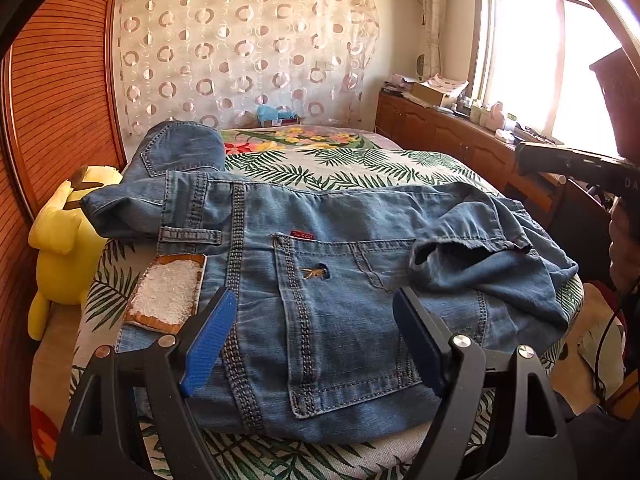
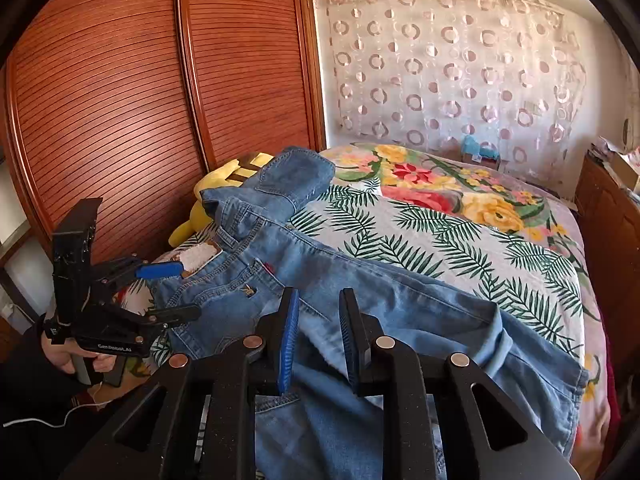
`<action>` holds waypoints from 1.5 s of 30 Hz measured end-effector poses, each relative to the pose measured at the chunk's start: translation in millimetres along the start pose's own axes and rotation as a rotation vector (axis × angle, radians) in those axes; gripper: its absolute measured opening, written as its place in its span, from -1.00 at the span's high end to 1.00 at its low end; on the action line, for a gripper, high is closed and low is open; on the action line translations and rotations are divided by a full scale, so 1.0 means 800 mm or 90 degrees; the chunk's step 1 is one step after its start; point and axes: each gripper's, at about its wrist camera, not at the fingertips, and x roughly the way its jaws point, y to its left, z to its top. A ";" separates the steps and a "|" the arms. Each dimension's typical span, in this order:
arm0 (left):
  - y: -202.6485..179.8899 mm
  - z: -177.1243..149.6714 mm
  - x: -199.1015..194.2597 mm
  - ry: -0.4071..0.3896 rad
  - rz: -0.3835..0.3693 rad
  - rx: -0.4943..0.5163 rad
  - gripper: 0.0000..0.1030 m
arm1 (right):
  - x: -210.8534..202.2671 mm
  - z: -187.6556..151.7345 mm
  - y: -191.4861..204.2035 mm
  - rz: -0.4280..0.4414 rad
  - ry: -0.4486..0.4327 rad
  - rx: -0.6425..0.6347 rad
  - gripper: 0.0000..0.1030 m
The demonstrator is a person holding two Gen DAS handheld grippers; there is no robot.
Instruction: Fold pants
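A: Left wrist view first: we see the pants (image 1: 320, 248) spread across the bed (image 1: 360, 164), waistband toward nine o'clock, back pocket facing up at the centre. Our left tool (image 1: 316, 312) stands wide, its blue pads either side of that pocket, nothing pinched between them.

B: Agreed. From the right wrist view we see the left tool (image 2: 176, 292) at nine o'clock, a hand (image 2: 68, 354) on its grip, jaws spread over the waistband. Our right tool (image 2: 320, 324) sits at six o'clock with a narrow gap between its jaws.

A: Is denim caught in that gap?

B: Cloth lies under and behind the pads (the pants (image 2: 360, 292) run from ten o'clock down to four o'clock), but we see them clamping nothing; the gap shows open.

A: One leg end is bunched toward three o'clock in our left view.

B: And a yellow plush toy (image 1: 64, 248) lies at nine o'clock beside the waistband, against the wooden wardrobe (image 1: 60, 80).
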 end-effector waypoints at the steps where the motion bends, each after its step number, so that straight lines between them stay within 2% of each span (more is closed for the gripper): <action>1: -0.002 0.000 0.000 -0.001 -0.003 0.001 -0.58 | -0.002 0.000 0.001 -0.003 -0.002 0.001 0.57; 3: -0.005 0.002 0.002 0.000 -0.007 0.005 -0.58 | -0.004 -0.001 0.001 -0.007 -0.008 0.005 0.53; 8: -0.022 0.012 0.014 0.004 -0.026 0.028 -0.58 | -0.006 -0.019 -0.013 -0.040 -0.013 0.023 0.17; 14: -0.054 0.028 0.037 0.010 -0.073 0.065 -0.57 | -0.003 -0.049 -0.039 -0.097 0.016 0.064 0.12; 16: -0.062 0.032 0.044 0.015 -0.088 0.074 -0.48 | 0.002 -0.062 -0.046 -0.105 0.033 0.082 0.12; 20: -0.073 0.035 0.065 0.044 -0.122 0.081 -0.16 | 0.019 -0.078 -0.049 -0.112 0.065 0.113 0.12; 23: -0.078 0.035 0.081 0.065 -0.129 0.084 0.06 | 0.033 -0.084 -0.050 -0.106 0.087 0.135 0.12; 28: -0.082 0.034 0.095 0.081 -0.144 0.089 0.35 | 0.057 -0.085 -0.051 -0.067 0.124 0.173 0.12; 30: -0.084 0.034 0.095 0.079 -0.153 0.092 0.62 | 0.063 -0.082 -0.050 -0.054 0.126 0.179 0.12; 32: -0.085 0.036 0.096 0.079 -0.156 0.092 0.73 | 0.066 -0.078 -0.051 -0.044 0.126 0.178 0.12; 33: -0.084 0.036 0.096 0.080 -0.158 0.091 0.82 | 0.066 -0.075 -0.050 -0.040 0.122 0.176 0.40; 34: -0.084 0.037 0.093 0.076 -0.158 0.089 0.83 | 0.067 -0.069 -0.046 -0.032 0.118 0.170 0.75; 37: -0.078 0.045 0.074 0.054 -0.167 0.077 0.89 | 0.061 -0.053 -0.051 -0.021 0.099 0.149 0.88; 45: -0.051 0.071 -0.021 -0.037 -0.162 0.047 0.90 | 0.018 0.029 -0.028 -0.005 0.001 0.071 0.91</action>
